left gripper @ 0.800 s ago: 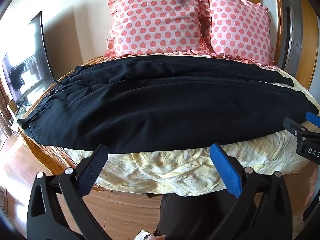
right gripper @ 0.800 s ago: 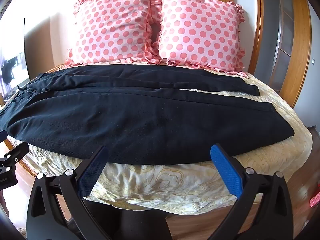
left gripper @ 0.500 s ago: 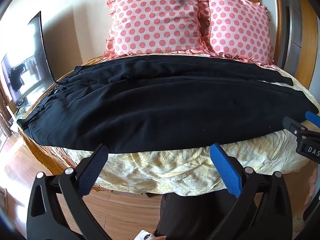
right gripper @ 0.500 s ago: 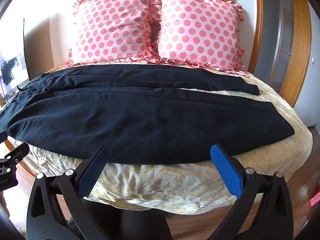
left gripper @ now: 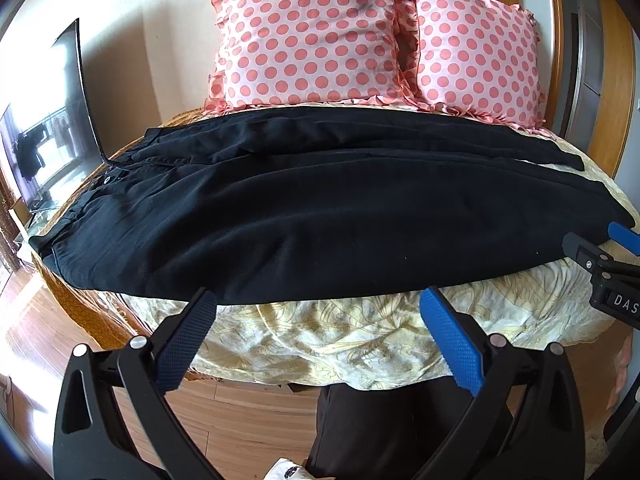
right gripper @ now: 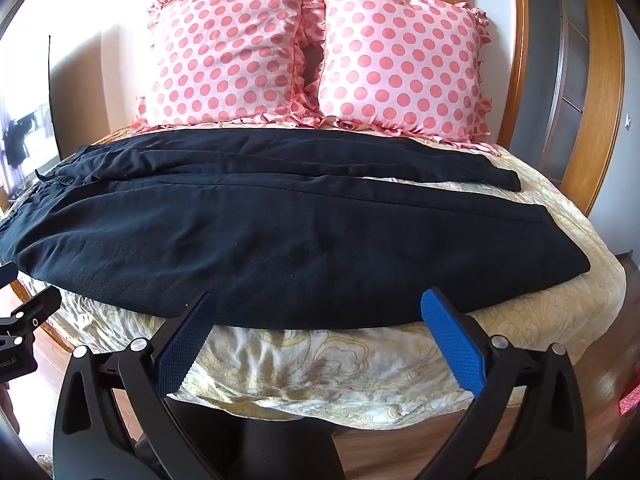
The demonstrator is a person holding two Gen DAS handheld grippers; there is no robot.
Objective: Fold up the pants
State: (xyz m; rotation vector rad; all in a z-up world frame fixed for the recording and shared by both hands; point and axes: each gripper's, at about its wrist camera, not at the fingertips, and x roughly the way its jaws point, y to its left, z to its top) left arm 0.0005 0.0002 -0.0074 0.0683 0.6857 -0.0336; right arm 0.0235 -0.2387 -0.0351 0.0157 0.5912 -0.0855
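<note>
The black pants (left gripper: 320, 208) lie spread across the bed (left gripper: 344, 344), with the waist at the left side and the two leg ends at the right side. The legs are apart from each other; the far leg is just in front of the two dotted pillows (right gripper: 320, 52).

At the left, the left gripper (left gripper: 318, 320) hovers in front of the near edge of the pants, with its fingers wide open and nothing between them. At the right, the right gripper (right gripper: 318, 320) is the same: fingers wide open, empty, not touching the cloth.

I judge that the folding is not begun; this is the approach step. The next move probably calls for both grippers to go down to the near leg edge, pinch the cloth, and carry it over the far leg.

The left view shows the waist button (left gripper: 107, 179), a screen (left gripper: 44, 140) beside the bed, and the right gripper's tip at its right border. The right view shows the leg ends (right gripper: 560, 248) fully, which the left view cuts partly, and the left gripper's tip at its left border.
</note>
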